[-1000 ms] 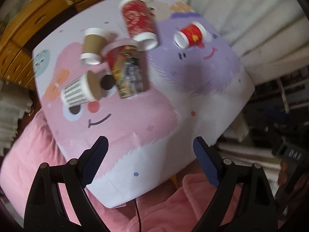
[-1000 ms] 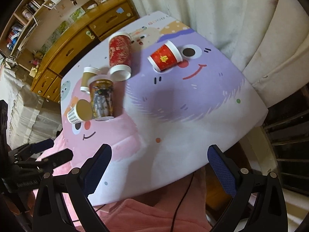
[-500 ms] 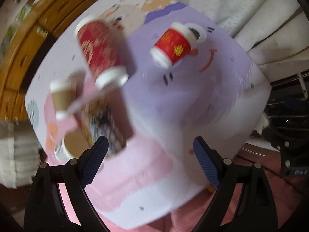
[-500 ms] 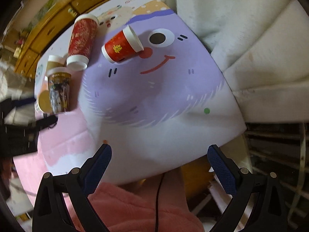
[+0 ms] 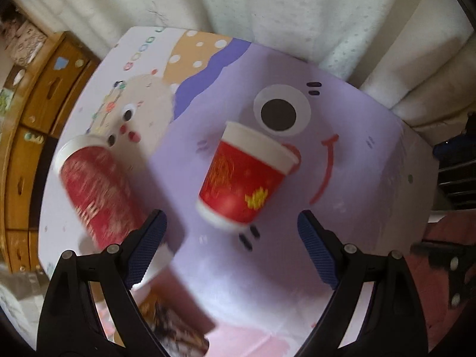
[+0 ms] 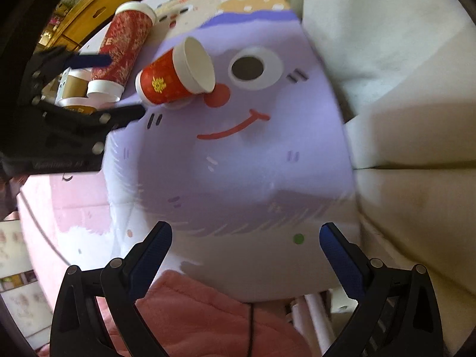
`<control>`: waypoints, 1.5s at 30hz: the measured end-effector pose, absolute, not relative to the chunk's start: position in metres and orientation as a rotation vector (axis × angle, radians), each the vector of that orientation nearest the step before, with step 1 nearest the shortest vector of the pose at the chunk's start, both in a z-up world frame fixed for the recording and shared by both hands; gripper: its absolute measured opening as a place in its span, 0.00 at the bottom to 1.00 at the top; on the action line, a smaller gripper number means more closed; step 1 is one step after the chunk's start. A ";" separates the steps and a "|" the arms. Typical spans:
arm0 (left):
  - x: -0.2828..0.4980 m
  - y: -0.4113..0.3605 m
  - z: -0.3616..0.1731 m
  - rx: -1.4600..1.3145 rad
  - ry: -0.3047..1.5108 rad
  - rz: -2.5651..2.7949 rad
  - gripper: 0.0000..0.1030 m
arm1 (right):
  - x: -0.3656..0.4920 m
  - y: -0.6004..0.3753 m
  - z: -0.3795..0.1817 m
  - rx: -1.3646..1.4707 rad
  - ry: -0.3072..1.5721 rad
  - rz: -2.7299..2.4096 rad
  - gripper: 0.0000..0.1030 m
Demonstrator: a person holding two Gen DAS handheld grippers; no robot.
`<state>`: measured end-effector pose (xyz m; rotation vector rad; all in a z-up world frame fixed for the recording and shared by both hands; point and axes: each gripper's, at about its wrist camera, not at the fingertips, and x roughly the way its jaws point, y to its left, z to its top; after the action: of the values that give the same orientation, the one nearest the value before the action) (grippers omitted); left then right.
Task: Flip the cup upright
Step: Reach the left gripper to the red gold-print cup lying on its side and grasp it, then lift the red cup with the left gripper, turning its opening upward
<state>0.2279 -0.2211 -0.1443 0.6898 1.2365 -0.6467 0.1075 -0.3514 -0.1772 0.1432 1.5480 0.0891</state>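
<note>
Small red cup [image 5: 242, 178] lies on its side on the table [image 5: 372, 160], beside the printed eye, mouth toward that eye. Left tongs [image 5: 232, 233] gape wide, empty, just short of it. Right tongs [image 6: 245, 247] likewise spread, empty, well back at the near edge; tall red cup [image 6: 123, 44] lies further left.

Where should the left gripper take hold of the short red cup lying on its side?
Grip across the red sidewall of the short red cup, mid-body, coming from its base end. It lies on its side, base toward the open left gripper, mouth pointing away.
</note>
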 end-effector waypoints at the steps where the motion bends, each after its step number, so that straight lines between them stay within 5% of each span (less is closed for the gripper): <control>1: 0.232 -0.224 -0.150 0.693 1.246 -0.664 0.86 | 0.109 -0.352 -0.183 0.173 1.556 0.111 0.98; 8: 0.250 -0.236 -0.182 0.682 1.288 -0.741 0.83 | 0.107 -0.348 -0.209 0.210 1.579 0.158 0.98; 11: 0.255 -0.239 -0.190 0.650 1.314 -0.779 0.62 | 0.109 -0.355 -0.214 0.220 1.578 0.143 0.98; 14: 0.256 -0.241 -0.192 0.628 1.326 -0.844 0.57 | 0.107 -0.357 -0.214 0.244 1.559 0.122 0.98; 30: 0.231 -0.200 -0.140 0.245 1.344 -0.583 0.56 | 0.110 -0.352 -0.166 0.186 1.485 0.102 0.98; 45: 0.097 -0.061 -0.116 -0.294 1.309 -0.092 0.56 | 0.118 -0.336 -0.125 0.186 1.389 0.137 0.98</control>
<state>0.0974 -0.0607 -0.1163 -0.2937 1.3089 -0.0920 0.1180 -0.3363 -0.1248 0.1856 1.3888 0.1366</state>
